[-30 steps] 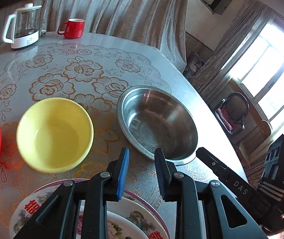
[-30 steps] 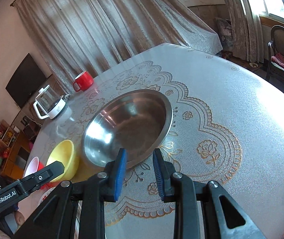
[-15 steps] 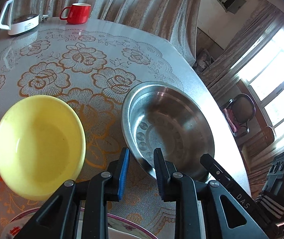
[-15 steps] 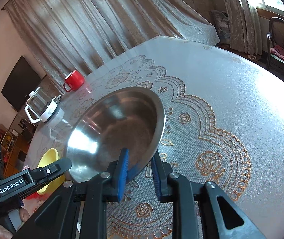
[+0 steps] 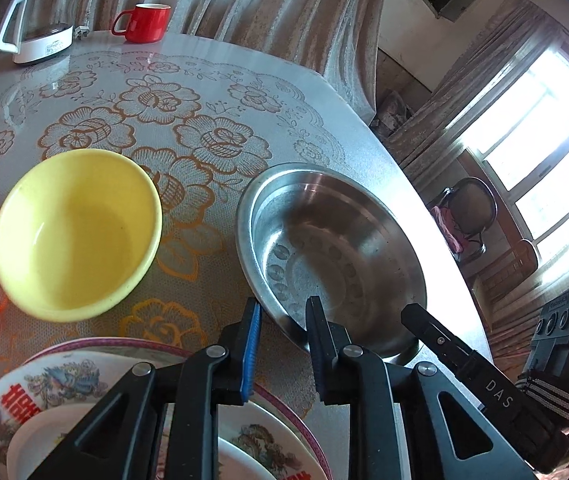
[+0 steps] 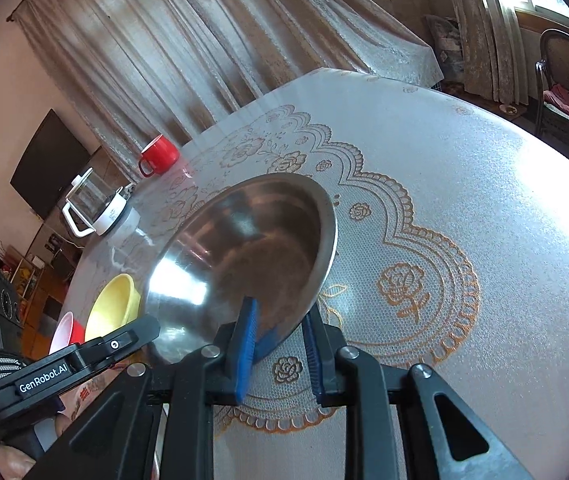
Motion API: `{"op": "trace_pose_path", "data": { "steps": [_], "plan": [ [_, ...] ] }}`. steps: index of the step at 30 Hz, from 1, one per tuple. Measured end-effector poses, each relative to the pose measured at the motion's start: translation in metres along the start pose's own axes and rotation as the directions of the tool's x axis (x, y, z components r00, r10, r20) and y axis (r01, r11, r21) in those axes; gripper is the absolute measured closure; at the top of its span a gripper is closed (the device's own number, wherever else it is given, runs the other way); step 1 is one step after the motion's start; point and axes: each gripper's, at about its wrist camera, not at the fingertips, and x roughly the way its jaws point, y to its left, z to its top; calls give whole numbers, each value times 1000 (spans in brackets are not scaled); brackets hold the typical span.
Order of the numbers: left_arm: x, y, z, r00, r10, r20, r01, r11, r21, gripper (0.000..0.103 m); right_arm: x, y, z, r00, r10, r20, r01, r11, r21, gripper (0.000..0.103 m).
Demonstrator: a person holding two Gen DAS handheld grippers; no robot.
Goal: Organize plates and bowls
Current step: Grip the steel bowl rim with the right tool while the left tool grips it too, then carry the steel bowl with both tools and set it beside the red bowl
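While the steel bowl (image 6: 244, 240) is seen lying flat on the surface (image 6: 464, 180) a second earlier, it is now tipped up, with its near rim raised off the lace cloth at the lower centre of the right wrist view. The rim is taken between the jaws of the right tongs (image 6: 278, 320), which have just been closing: the blue pad on the left is set inside the bowl and the other jaw outside it, so the rim appears to be clamped. In the left wrist view the same rim is brought between the jaws of the left tongs (image 5: 282, 320), where earlier only bare cloth was framed. It lies against the right-hand jaw, but cloth is visible beside the blue pad, so whether a grip is made there cannot be told.

The yellow bowl (image 5: 76, 232) is left untouched at centre left, and the patterned plates (image 5: 44, 380) are stacked at the lower left edge. The steel bowl is judged to be the piece in hand, at the start of a two-handed lift, with its placing not yet done.
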Motion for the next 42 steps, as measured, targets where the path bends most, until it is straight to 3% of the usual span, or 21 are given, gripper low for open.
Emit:
{"op": "trace_pose_path", "data": {
  "steps": [10,19,29,34,42],
  "plan": [
    [-31,-13,-36,998,-23,53,20,999,41,80,-35,-6,-26,1000,13,23,-13,1000,0,81],
    [-90,-1,-60,985,-18,173,17,1000,8,80,-64,19,-38,996,74,55,-70,996,-62,81],
    [-176,60,-92,946,65,316,-36,994,-98,79,-73,96,-55,979,204,24,-194,958,-211,81],
    [-217,104,-122,920,149,362,-80,977,-197,78,-59,151,-78,962,269,-49,-271,916,-297,81],
    [-256,158,-171,892,262,368,-147,938,-314,78,-37,220,-129,924,331,-193,-382,835,-396,81]
  ]
}}
